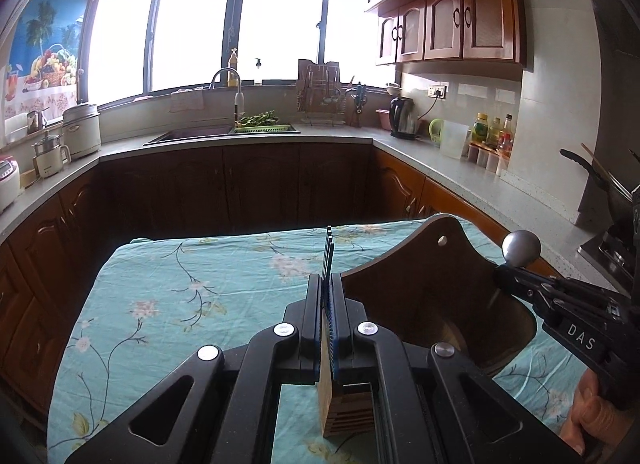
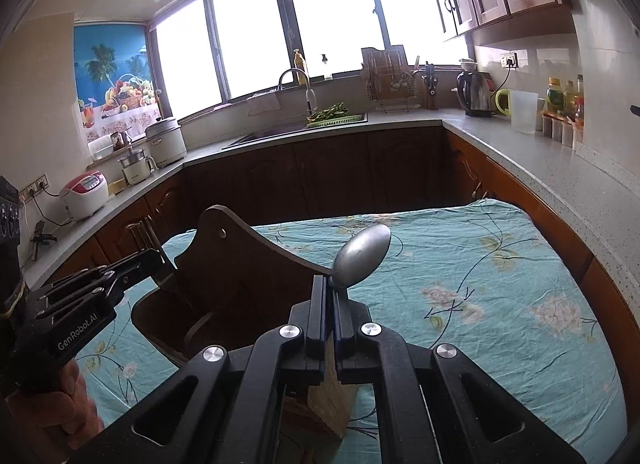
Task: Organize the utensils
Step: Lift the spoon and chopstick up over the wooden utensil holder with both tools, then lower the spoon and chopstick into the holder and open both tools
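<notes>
Both pairs of jaws are shut on utensils. A fork is clamped edge-on in the left gripper, its tines projecting beyond the tips. A metal spoon is gripped by its neck in the right gripper, the bowl standing up past the tips. Between and just ahead of the two, a dark wooden holder is seen on the bench, which is covered by a floral cloth. Under each pair of jaws a light wooden block is seen.
</notes>
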`<state>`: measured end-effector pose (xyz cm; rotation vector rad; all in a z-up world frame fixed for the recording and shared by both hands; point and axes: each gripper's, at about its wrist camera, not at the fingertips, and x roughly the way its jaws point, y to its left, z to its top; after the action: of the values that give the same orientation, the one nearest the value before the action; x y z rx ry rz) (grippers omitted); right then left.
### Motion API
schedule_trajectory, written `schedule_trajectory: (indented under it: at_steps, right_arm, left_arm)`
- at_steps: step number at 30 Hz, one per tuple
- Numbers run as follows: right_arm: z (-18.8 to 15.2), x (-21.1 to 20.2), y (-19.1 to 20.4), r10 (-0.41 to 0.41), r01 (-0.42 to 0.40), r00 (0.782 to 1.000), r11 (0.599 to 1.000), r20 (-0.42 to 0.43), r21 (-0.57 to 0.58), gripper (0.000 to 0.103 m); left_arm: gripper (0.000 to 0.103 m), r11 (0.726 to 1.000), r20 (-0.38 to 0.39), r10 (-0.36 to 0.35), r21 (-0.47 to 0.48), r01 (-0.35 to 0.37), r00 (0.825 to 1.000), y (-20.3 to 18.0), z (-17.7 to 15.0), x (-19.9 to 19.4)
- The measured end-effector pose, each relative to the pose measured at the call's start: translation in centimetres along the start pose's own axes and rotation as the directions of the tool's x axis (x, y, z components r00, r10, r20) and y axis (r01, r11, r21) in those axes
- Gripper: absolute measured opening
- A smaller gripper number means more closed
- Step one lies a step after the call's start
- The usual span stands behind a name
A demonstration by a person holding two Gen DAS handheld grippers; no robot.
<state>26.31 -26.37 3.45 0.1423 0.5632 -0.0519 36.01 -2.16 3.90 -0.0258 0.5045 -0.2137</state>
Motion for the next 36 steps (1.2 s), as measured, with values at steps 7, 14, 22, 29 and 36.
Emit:
schedule_trajectory:
  at_steps: [7,14,22,29,36]
  right_arm:
    - [0.2,-0.1,0.0,0.008,-0.008,1.0,1.0,-0.009,0.007,0.008]
    - [0.0,-0.6,-0.4,0.01,-0.01,1.0,0.999,-0.002,0.035,0.011]
    - [0.0,-2.2,-1.4,0.014,-0.015,1.0,0.996,0.015,0.083,0.038]
    - [-0.8,-5.3,-1.9,0.034,-0.041,0.998,0.992,0.059,0.12,0.078]
    - [-2.2,-9.4,-0.8,0.066,-0.076,0.993,0.991,0.098,0.107,0.093]
  left_arm:
    - [0.002,1.0,-0.018,0.0,-0.011,-0.001,1.0,0.4,0.3,0.2]
    - [0.017,1.0,-0.026,0.012,-0.021,-0.012,1.0,0.4,0.7,-0.3]
    - [0.036,0.999,-0.009,0.03,-0.04,-0.03,1.0,0.3,0.3,-2.2]
    - [0.082,0.992,0.02,0.092,-0.085,-0.09,0.996,0.8,-2.0,-6.8]
    - [0.088,0.989,0.023,0.1,-0.112,-0.097,0.995,0.5,-4.8,-11.8]
